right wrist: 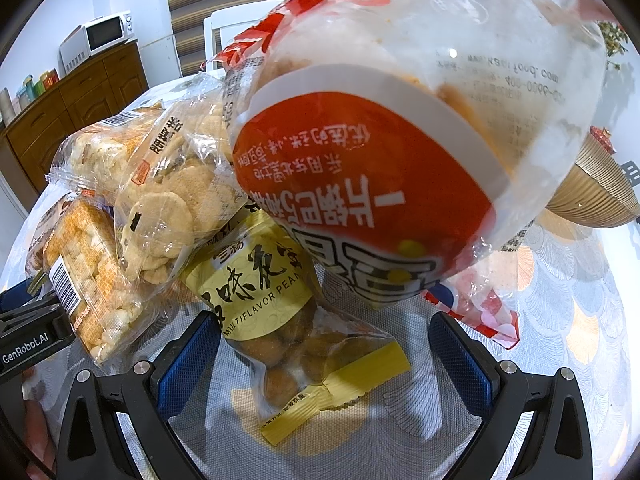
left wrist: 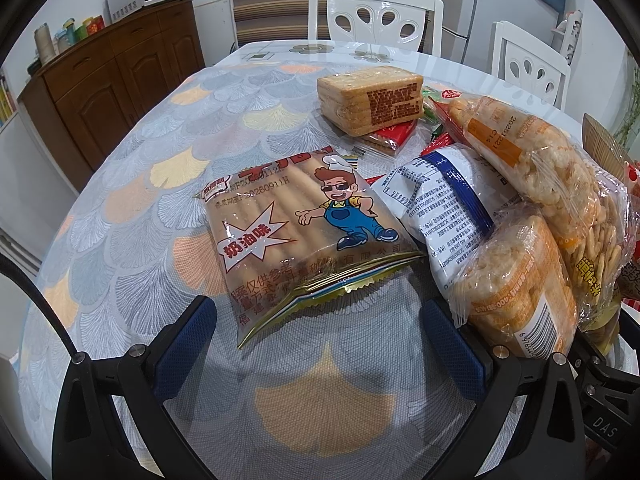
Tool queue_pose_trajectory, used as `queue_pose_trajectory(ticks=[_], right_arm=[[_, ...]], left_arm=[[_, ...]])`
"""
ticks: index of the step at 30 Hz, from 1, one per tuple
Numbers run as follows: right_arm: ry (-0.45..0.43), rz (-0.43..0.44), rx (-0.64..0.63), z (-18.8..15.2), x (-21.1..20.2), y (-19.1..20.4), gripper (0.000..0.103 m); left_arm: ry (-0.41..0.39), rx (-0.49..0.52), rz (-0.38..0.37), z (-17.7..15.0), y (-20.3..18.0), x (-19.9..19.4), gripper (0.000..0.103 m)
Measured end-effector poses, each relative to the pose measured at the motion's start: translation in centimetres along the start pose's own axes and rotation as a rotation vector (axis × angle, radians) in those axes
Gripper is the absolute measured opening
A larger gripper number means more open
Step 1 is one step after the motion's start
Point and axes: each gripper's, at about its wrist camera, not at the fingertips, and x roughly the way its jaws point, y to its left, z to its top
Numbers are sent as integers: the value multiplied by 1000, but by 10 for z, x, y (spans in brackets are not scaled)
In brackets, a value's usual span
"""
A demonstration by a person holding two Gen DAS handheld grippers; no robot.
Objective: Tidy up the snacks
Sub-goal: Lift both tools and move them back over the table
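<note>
A pile of snack bags covers the right half of the table. In the left wrist view, a clear bag of biscuit sticks with a cartoon chef [left wrist: 304, 232] lies flat just ahead of my left gripper [left wrist: 320, 332], which is open and touches nothing. To its right are a white-and-blue bag [left wrist: 440, 216] and rice cracker packs [left wrist: 520, 292]. My right gripper [right wrist: 326, 356] is open, and a yellow-labelled peanut bag [right wrist: 272, 300] lies between its fingers unclamped. A large red-and-clear bag [right wrist: 380, 140] looms over the peanut bag, close to the camera.
A wrapped cracker stack [left wrist: 372, 98] sits farther back on a red pack. A gold ribbed bowl [right wrist: 596, 188] stands at the right. White chairs [left wrist: 376, 12] stand at the far edge, and a wooden cabinet [left wrist: 112, 80] with a microwave is at the left.
</note>
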Motion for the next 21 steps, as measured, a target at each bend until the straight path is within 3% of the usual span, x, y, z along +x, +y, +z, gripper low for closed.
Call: queue_pose_trajectory(ticks=[4, 5, 8, 10, 14, 18, 21], right_arm=[[105, 43, -58, 2, 0, 0, 103], [147, 88, -128, 2, -1, -1, 103], [116, 146, -166, -13, -11, -8, 103], [117, 141, -191, -26, -20, -7, 103], [101, 149, -179, -46, -41, -12, 103], [-21, 100, -193, -46, -71, -16, 103], [-79, 102, -177, -36, -86, -25, 103]], left_arm=[[34, 29, -26, -5, 2, -7, 103], [46, 51, -48, -9, 3, -12, 103], [69, 78, -113, -21, 9, -26, 103], [51, 64, -164, -29, 17, -38, 103], [-48, 69, -230, -32, 30, -69, 103], [-169, 79, -257, -21, 46, -100, 103], [-212, 86, -244, -11, 56, -112, 103]])
